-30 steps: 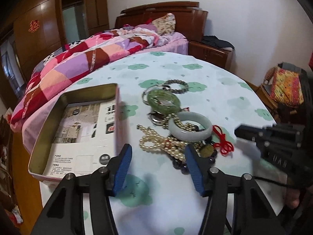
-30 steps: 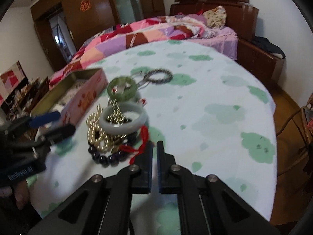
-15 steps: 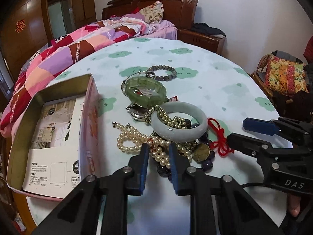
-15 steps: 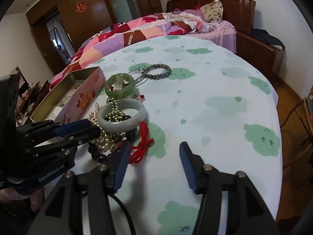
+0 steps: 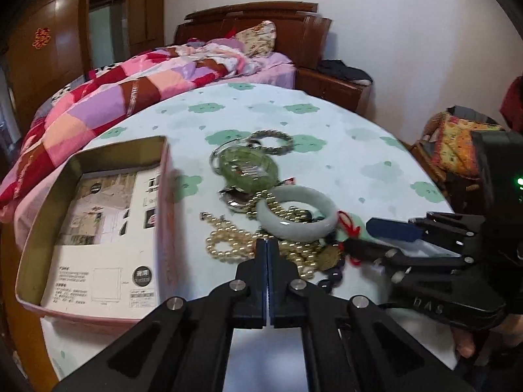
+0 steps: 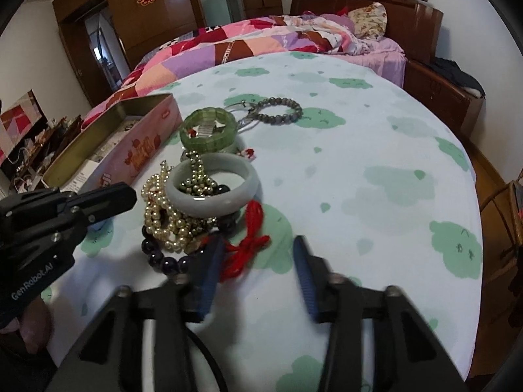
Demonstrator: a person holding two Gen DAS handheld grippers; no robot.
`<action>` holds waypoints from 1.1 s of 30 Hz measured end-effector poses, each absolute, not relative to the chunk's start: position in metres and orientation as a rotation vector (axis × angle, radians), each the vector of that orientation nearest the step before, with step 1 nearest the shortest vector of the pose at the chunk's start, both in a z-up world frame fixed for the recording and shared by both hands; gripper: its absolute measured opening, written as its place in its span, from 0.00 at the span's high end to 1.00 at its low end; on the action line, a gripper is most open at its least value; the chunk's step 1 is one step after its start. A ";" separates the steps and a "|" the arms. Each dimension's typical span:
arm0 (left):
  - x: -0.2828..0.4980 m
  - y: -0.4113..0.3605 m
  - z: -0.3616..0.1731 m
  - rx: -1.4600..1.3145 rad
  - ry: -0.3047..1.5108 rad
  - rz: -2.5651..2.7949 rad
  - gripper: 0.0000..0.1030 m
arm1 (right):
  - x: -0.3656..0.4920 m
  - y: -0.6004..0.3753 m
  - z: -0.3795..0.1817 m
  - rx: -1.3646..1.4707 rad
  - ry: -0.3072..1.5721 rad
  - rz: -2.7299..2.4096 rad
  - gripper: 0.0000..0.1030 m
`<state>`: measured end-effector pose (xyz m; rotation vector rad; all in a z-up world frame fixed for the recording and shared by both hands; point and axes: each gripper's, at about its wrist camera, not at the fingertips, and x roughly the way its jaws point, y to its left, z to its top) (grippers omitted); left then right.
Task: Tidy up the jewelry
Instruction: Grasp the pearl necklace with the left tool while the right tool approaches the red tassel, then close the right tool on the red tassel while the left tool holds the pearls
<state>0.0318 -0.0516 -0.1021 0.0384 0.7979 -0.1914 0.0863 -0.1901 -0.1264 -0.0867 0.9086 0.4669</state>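
Jewelry pile (image 6: 199, 202) lies heaped mid-table beside the open tin (image 5: 98, 222) awaiting sorting; left gripper (image 5: 267, 245) is pressed together, empty, at its near edge, while right gripper (image 6: 258, 261) is closing around the red cord (image 6: 248, 245).

Left hand-held gripper (image 5: 267, 251) clamped; right hand-held gripper (image 6: 258, 254) closing.

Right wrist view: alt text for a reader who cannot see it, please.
The right gripper, closing with nothing pressed between its pads, reaches toward a red cord at the near edge of a jewelry pile on a green-patterned tablecloth. An open pink tin sits left.
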 end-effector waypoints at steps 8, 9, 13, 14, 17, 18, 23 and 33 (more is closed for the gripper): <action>0.036 -0.061 -0.112 0.086 0.841 -0.186 0.45 | 0.084 -0.200 -0.125 -0.075 0.903 0.450 0.94; 0.034 -0.062 -0.110 0.091 0.828 -0.184 0.34 | 0.083 -0.201 -0.125 -0.077 0.902 0.451 0.95; 0.037 -0.060 -0.108 0.070 0.814 -0.210 0.34 | 0.082 -0.201 -0.125 -0.077 0.905 0.454 0.95; 0.039 -0.060 -0.109 0.071 0.817 -0.211 0.34 | 0.081 -0.201 -0.125 -0.077 0.905 0.455 0.95; 0.048 -0.062 -0.115 0.070 0.845 -0.220 0.34 | 0.082 -0.200 -0.125 -0.076 0.904 0.454 0.95; 0.050 -0.064 -0.116 0.079 0.845 -0.219 0.34 | 0.081 -0.200 -0.126 -0.075 0.905 0.455 0.95; 0.051 -0.071 -0.118 0.128 0.841 -0.221 0.65 | 0.080 -0.200 -0.125 -0.080 0.901 0.455 0.95; 0.035 -0.075 -0.110 0.183 0.789 -0.263 1.00 | 0.079 -0.200 -0.122 -0.082 0.886 0.453 0.95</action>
